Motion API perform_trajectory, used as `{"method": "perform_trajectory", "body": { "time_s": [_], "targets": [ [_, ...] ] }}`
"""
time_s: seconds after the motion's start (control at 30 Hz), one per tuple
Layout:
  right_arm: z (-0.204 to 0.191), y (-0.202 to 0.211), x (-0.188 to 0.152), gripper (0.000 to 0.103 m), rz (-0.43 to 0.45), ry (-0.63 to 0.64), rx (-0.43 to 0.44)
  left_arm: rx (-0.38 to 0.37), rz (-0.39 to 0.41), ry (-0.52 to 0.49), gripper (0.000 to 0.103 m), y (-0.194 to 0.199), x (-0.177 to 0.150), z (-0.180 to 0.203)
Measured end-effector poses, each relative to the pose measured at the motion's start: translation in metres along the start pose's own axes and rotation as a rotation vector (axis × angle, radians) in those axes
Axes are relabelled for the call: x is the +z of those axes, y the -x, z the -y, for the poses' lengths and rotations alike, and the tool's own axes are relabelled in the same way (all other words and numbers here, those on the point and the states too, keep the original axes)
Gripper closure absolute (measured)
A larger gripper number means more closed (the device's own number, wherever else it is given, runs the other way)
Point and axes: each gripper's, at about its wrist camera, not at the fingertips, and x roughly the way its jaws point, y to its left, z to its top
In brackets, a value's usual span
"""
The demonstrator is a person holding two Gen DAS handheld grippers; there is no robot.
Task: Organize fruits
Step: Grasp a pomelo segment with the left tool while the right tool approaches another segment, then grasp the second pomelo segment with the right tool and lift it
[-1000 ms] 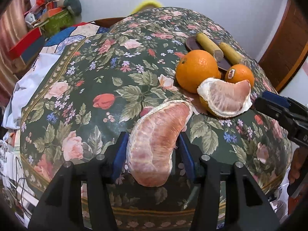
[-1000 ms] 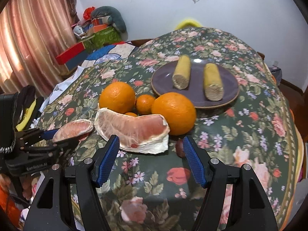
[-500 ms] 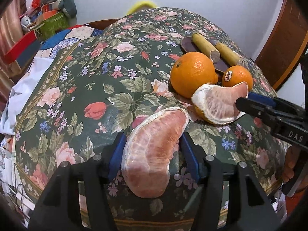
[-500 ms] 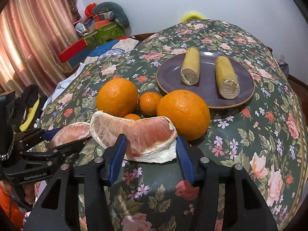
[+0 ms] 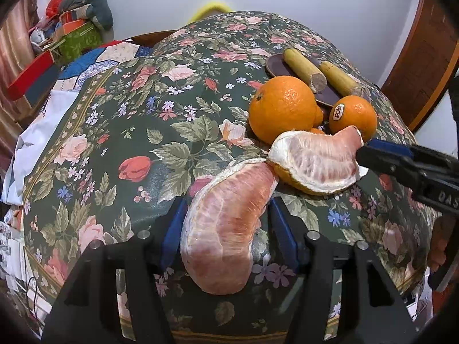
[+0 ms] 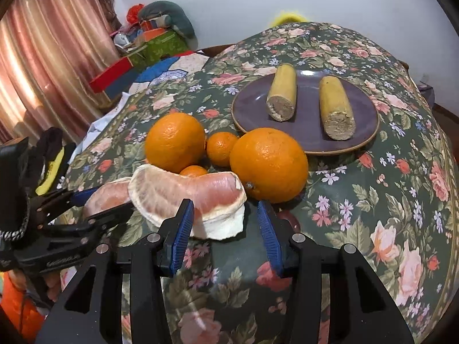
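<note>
A peeled pink pomelo segment [image 5: 226,229] lies near the table's front edge between the jaws of my left gripper [image 5: 226,203]. The jaws stand open, with a gap on the right side. A second segment, still in its white peel [image 6: 183,192], leans on two large oranges [image 6: 175,140] [image 6: 268,164]. My right gripper [image 6: 223,203] straddles its near end: the left pad touches it and the right pad stands clear. Two small mandarins [image 6: 222,147] sit between the oranges. From the right wrist view, the left gripper [image 6: 114,197] is at the far left.
A purple plate [image 6: 307,109] behind the oranges carries two yellow cut pieces [image 6: 282,96]. The floral tablecloth [image 6: 373,200] falls away at the right and front. Boxes and cloth [image 6: 160,43] are piled beyond the table's left side, beside a pink curtain [image 6: 43,57].
My left jaws have widened off the peeled segment. The right gripper has come forward to the segment in its peel, and its jaws have narrowed around that end.
</note>
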Motion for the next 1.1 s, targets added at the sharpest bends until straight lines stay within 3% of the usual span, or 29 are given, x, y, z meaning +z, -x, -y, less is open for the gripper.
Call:
{"method": "perform_trajectory", "body": {
  "time_s": [0.3,0.43,0.73,0.97,1.1],
  "targets": [
    [-0.005,-0.006,0.003,0.059,-0.004,0.015,0.040,-0.029,-0.006,0.013,0.043,0.000,0.005,0.003],
    [-0.012,0.009,-0.002,0.060,0.021,0.053,0.045,-0.051,-0.014,-0.014,0.049,-0.001,0.007,0.017],
    [-0.021,0.042,-0.019,0.063,0.057,0.141,0.054,-0.092,-0.019,-0.010,0.049,-0.001,0.014,0.033],
    [-0.016,0.035,-0.031,0.066,0.025,0.152,0.054,-0.112,-0.031,-0.039,0.049,-0.008,0.016,0.050],
    [-0.013,0.028,-0.024,0.067,0.034,0.142,0.057,-0.085,-0.026,-0.065,0.049,-0.013,0.016,0.058]
  ]
}}
